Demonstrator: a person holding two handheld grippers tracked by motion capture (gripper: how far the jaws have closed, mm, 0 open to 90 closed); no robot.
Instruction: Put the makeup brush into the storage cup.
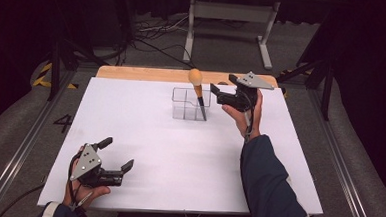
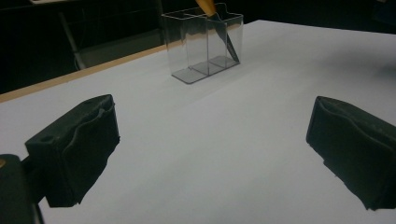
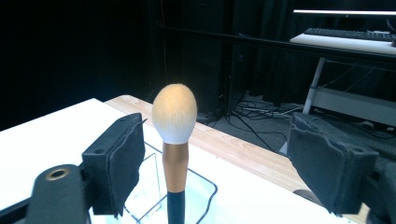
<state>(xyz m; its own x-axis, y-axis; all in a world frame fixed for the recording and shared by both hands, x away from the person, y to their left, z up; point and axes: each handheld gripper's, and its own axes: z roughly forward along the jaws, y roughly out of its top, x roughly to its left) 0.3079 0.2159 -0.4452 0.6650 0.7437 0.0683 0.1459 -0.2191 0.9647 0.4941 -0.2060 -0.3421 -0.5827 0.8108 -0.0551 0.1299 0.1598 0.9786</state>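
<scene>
I hold my left gripper (image 1: 118, 156) low over the near left corner of the white table (image 1: 143, 151), its jaws spread wide with nothing between them. In the left gripper view the two black pads (image 2: 77, 149) stand far apart over bare white surface, and the clear container (image 2: 203, 44) sits well ahead of them, toward the table's far edge.

My right gripper (image 1: 221, 92) is raised near the far side of the table, just to the right of the clear plastic organizer (image 1: 191, 104). Its jaws are also spread open and grip nothing. My right hand (image 1: 243, 116) wraps the gripper's body from below, and my dark blue sleeve (image 1: 269, 187) runs back to the near edge of the table.

The makeup brush (image 1: 198, 91) stands in the organizer's right-hand compartment, tilted a little, with its dark handle tip down on the container floor and its pale, rounded bristle head (image 3: 174, 113) rising well above the rim. A copper-orange ferrule (image 3: 175, 167) joins the head to the black handle. In the right gripper view the brush stands between my two open pads (image 3: 119, 163), closer to the left one, but I cannot tell whether that pad touches it; the right pad is clearly apart from it.

The organizer is divided into compartments by clear walls, and the left one holds nothing that I can see. Beyond the white surface a strip of wooden tabletop (image 1: 142, 74) shows along the far edge, and cables (image 1: 155, 34) lie on the floor behind it.
</scene>
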